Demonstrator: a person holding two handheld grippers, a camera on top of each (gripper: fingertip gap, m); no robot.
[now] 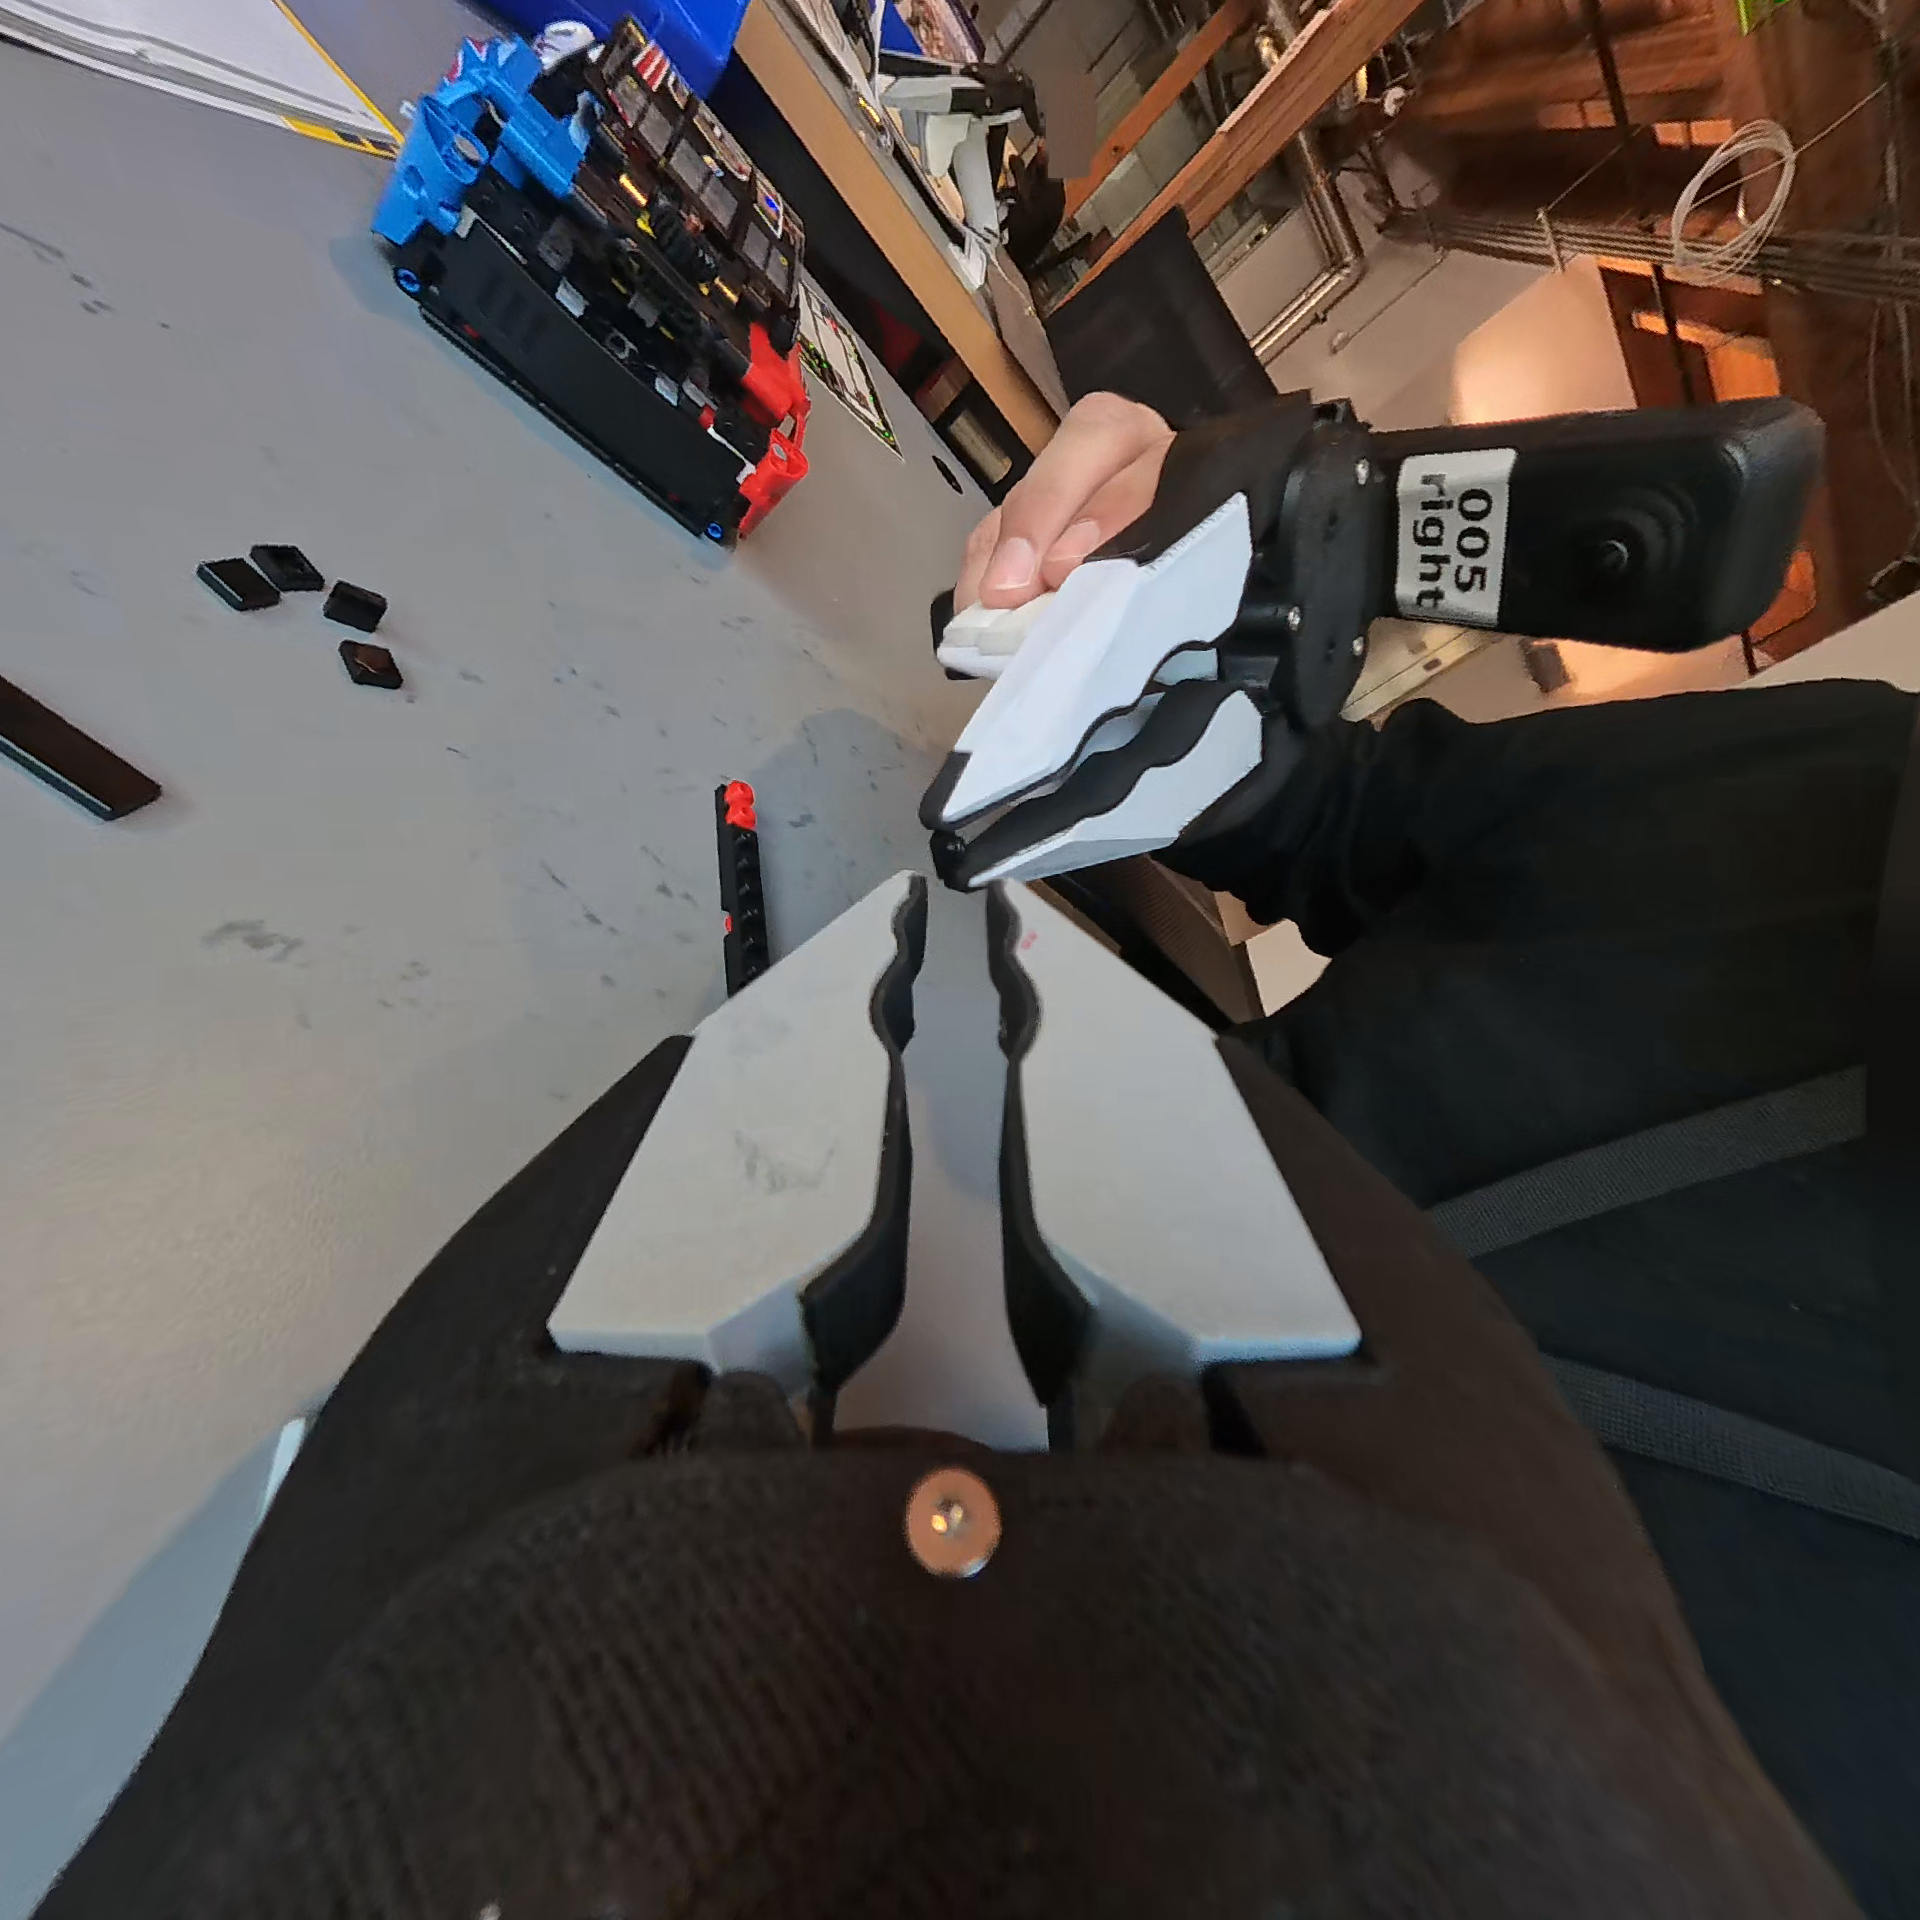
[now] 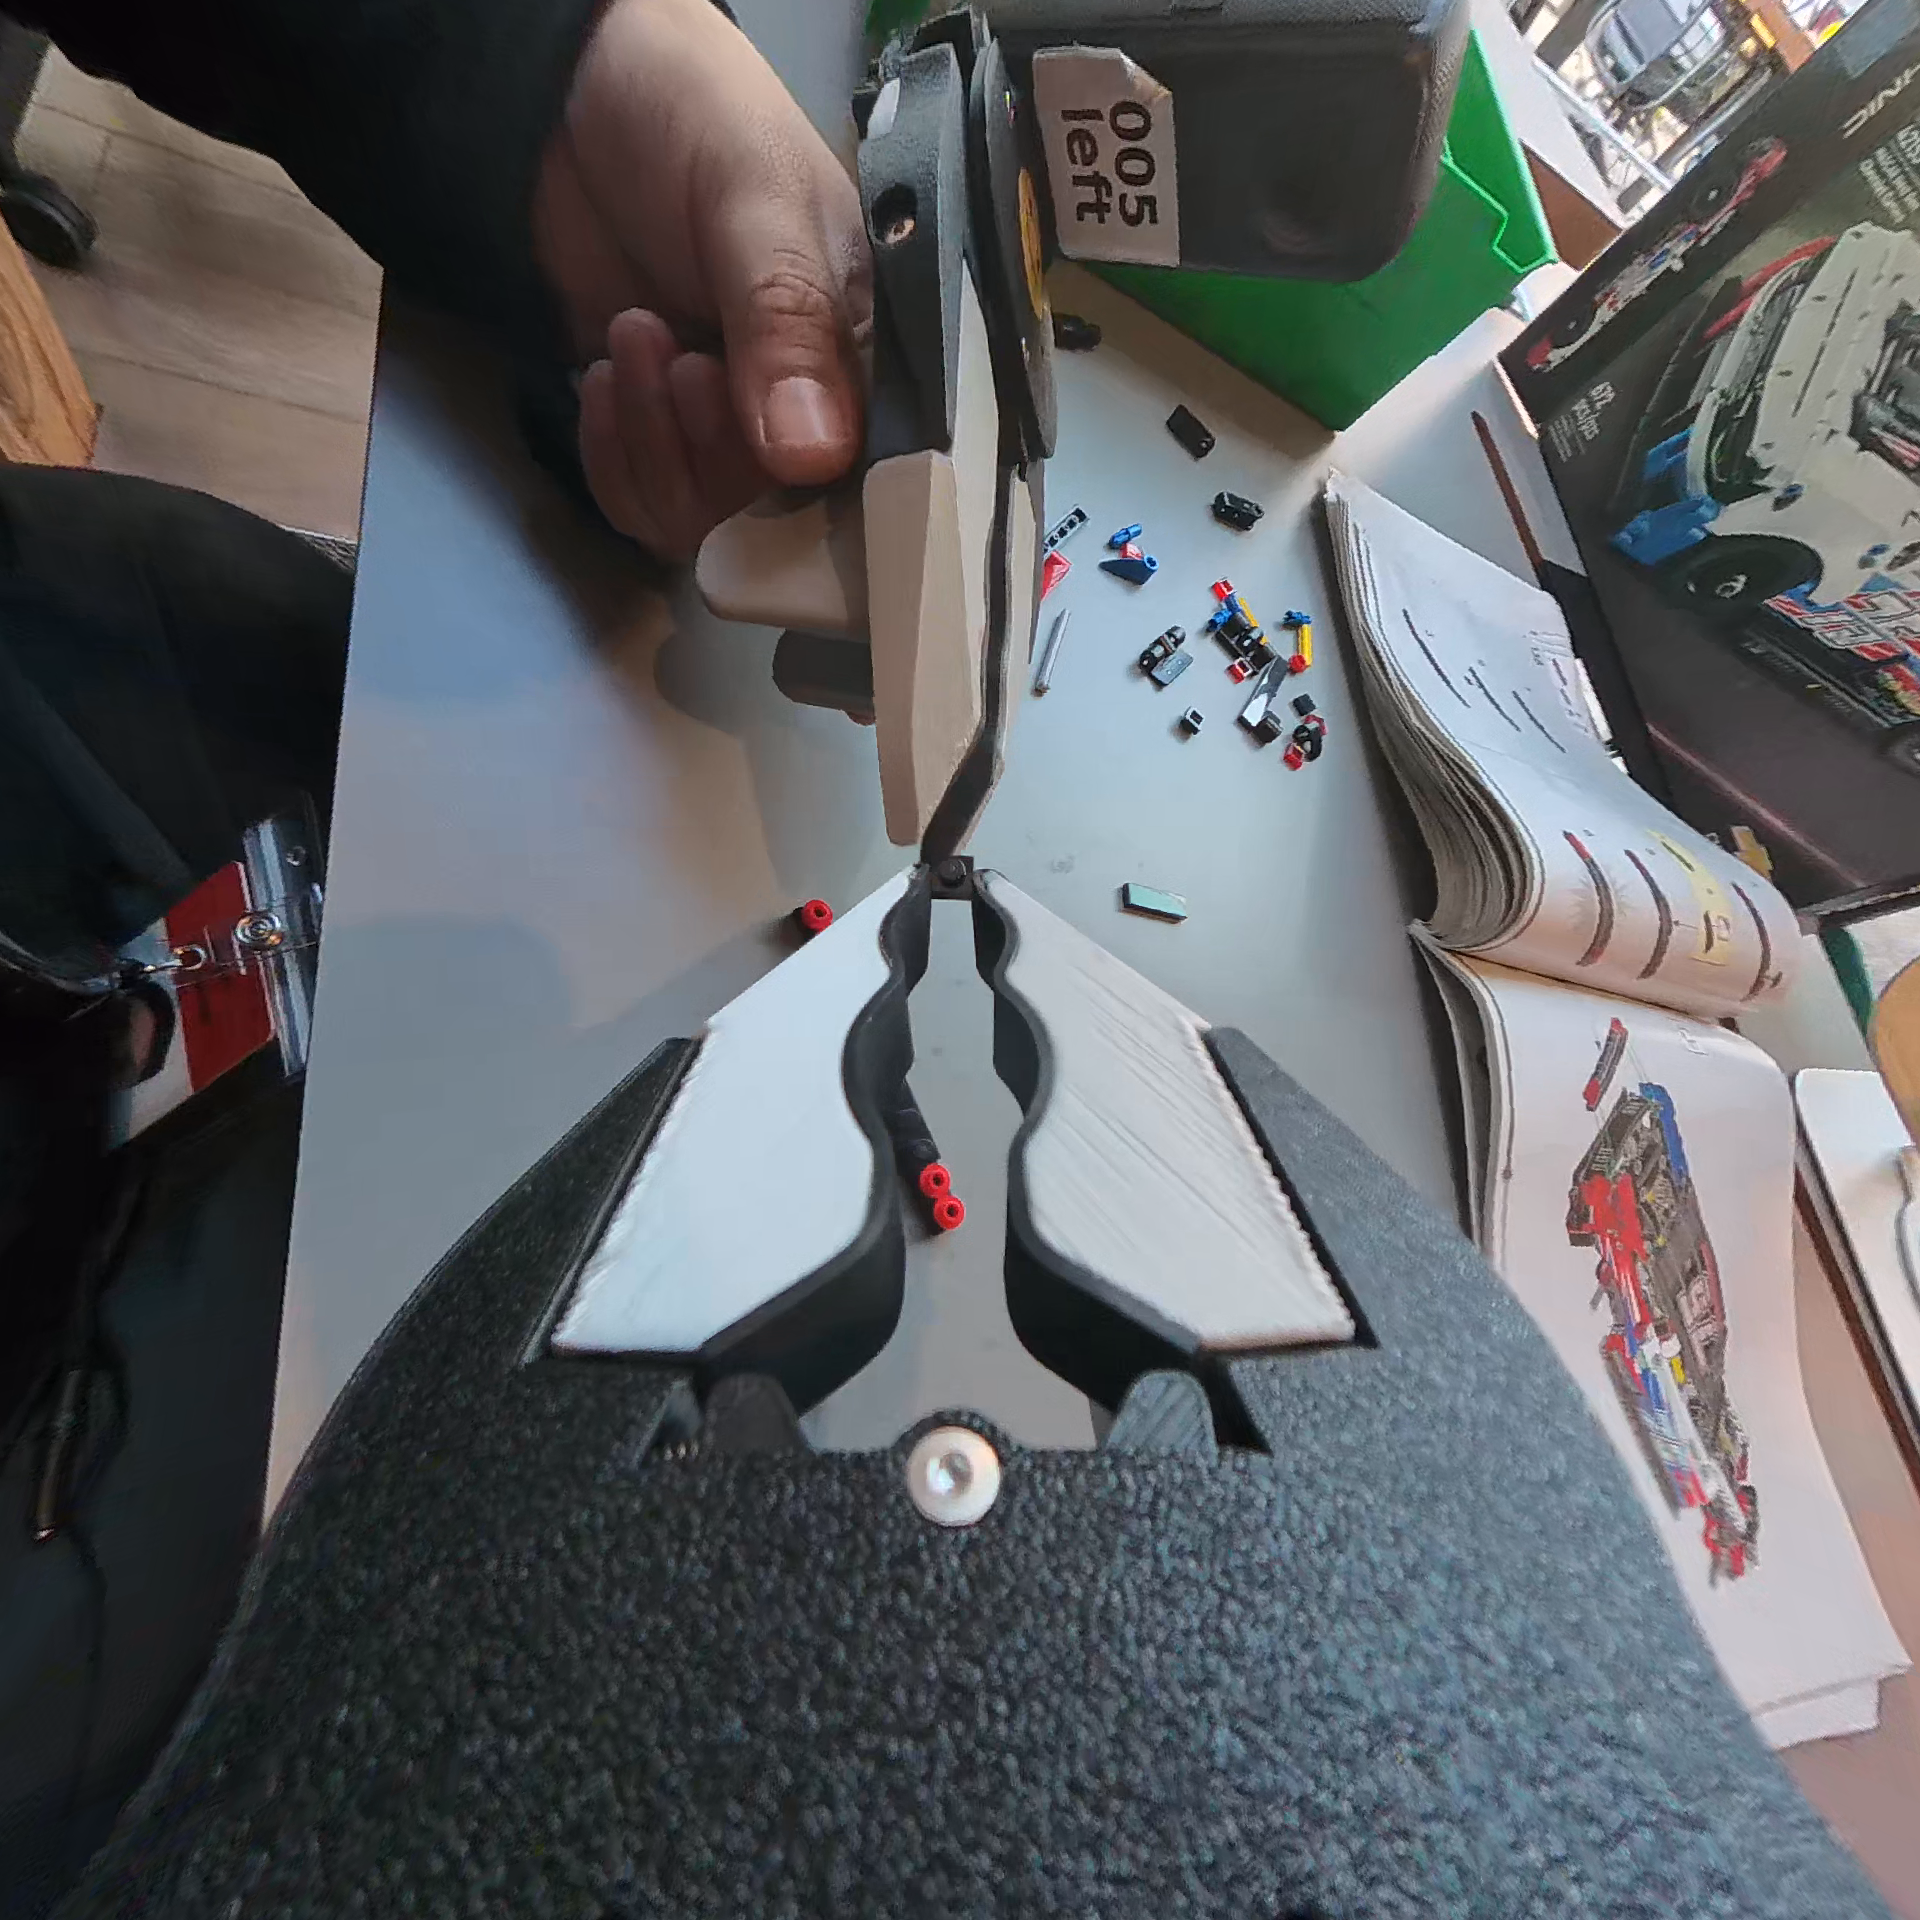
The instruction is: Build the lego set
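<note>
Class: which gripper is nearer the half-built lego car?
Left. The left gripper points over the table toward the car; the right gripper sits beside the table edge, slightly farther.

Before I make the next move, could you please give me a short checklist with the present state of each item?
1. Right gripper holds the small black piece: ok, pinched at the very tips.
2. Left gripper ready to take it: ok, jaws slightly apart with nothing between them.
3. Grippers lined up tip to tip: ok, they meet in both views.
4. Black beam with red pins free: ok, lying untouched on the table.
5. Orientation of the small black piece: cannot tell, too small.
6. Instruction booklet open: ok.
</note>
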